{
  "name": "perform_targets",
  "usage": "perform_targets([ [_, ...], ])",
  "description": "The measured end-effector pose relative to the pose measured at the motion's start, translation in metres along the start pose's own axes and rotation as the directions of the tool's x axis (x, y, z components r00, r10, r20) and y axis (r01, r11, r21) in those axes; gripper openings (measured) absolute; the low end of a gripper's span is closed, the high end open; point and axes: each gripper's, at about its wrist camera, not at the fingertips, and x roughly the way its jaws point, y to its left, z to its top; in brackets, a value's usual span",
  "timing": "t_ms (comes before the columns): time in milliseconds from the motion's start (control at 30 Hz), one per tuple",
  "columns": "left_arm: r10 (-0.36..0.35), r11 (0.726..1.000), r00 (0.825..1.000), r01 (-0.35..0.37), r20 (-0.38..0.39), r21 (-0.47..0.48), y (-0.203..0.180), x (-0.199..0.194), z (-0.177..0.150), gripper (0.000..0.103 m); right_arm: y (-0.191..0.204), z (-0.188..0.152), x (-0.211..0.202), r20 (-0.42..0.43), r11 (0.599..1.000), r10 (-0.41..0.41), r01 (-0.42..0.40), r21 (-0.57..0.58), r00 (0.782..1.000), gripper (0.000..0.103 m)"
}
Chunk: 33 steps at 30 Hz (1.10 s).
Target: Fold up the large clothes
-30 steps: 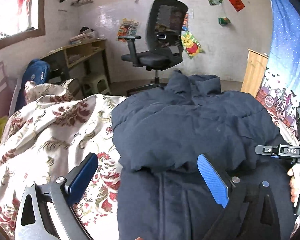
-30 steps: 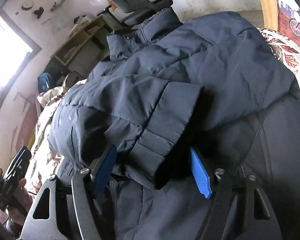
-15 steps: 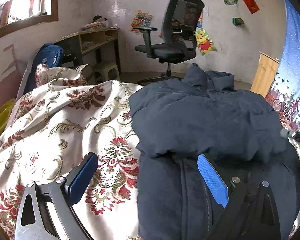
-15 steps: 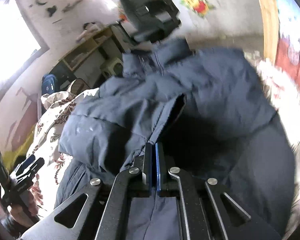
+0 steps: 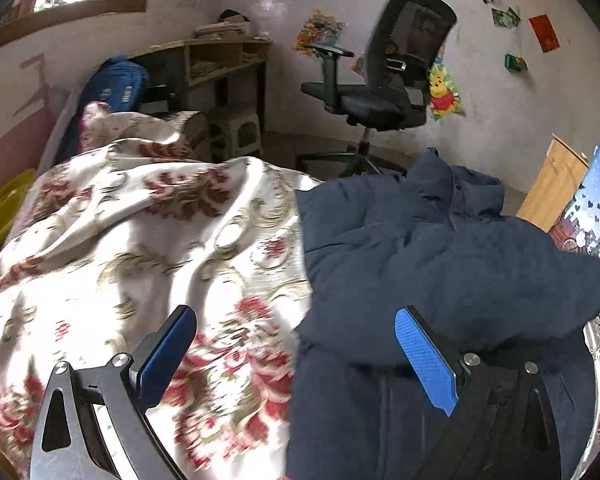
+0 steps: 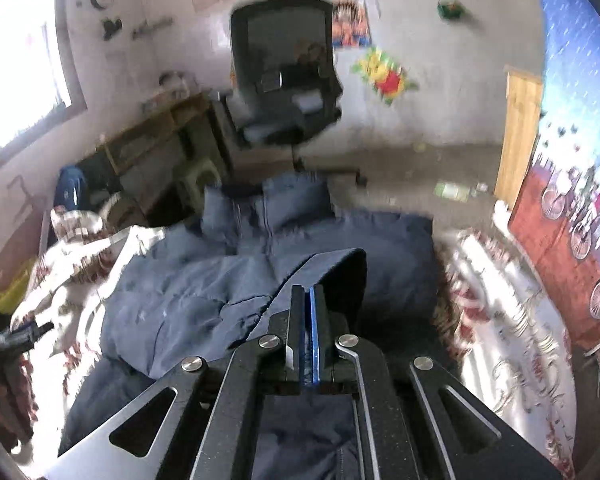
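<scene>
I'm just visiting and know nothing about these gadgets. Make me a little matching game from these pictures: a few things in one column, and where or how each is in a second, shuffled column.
Things:
1. left gripper
2. right gripper
3. navy jacket
4. office chair

States or places:
A. stands on the floor by the far wall
B. jaws wide apart, nothing between them
C. lies spread on the floral bedspread
D. jaws closed, with a fold of dark cloth at the tips

Pairs: 1-B, 2-D, 3-C, 4-A
</scene>
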Motion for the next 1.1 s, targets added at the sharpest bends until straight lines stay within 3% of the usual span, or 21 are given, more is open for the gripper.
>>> perform_targets([
  [133,-0.037,0.998,0.999,0.038,-0.032,0.049,-0.029,0.035,-0.003,0.100,-0.004,-0.010,0.022,-0.028,0.995,-0.098,0.098,-0.023,0.995,0.006],
  [200,-0.044,0.995,0.999,0.047,-0.028,0.092,-0.045,0.045,-0.003,0.100,-0.004,-0.008,0.027,-0.017,0.996,-0.084,0.083,-0.020,0.996,0.017],
  [267,-0.048,0.989,0.999,0.050,-0.018,0.142,-0.060,0.051,-0.004,0.100,0.005,-0.007,0.033,-0.009,0.999,-0.036,0.036,-0.039,0.999,0.048],
  [300,-0.048,0.984,0.999,0.049,-0.009,0.173,-0.070,0.055,-0.003,0.100,0.011,-0.008,0.036,-0.006,0.998,-0.013,0.012,-0.055,1.000,0.051],
  [433,-0.055,0.973,0.998,0.056,-0.012,0.223,-0.094,0.070,-0.003,0.100,0.040,-0.015,0.056,-0.040,0.986,0.060,-0.066,-0.156,0.997,0.051],
  [600,-0.076,0.970,0.992,0.096,-0.098,0.222,-0.104,0.096,-0.015,0.101,0.049,-0.039,0.097,-0.138,0.974,0.035,-0.065,-0.217,0.990,0.054],
  [733,-0.071,0.972,0.989,0.099,-0.132,0.214,-0.104,0.108,-0.022,0.103,0.044,-0.048,0.105,-0.133,0.978,0.069,-0.093,-0.188,0.989,0.055],
  [933,-0.036,0.970,0.991,0.065,-0.129,0.234,-0.110,0.115,-0.030,0.103,0.047,-0.056,0.114,-0.104,0.975,0.039,-0.061,-0.215,0.994,0.055],
  [1100,-0.046,0.971,0.992,0.072,-0.116,0.227,-0.108,0.114,-0.033,0.103,0.047,-0.063,0.110,-0.062,0.974,0.025,-0.039,-0.222,0.998,0.055],
])
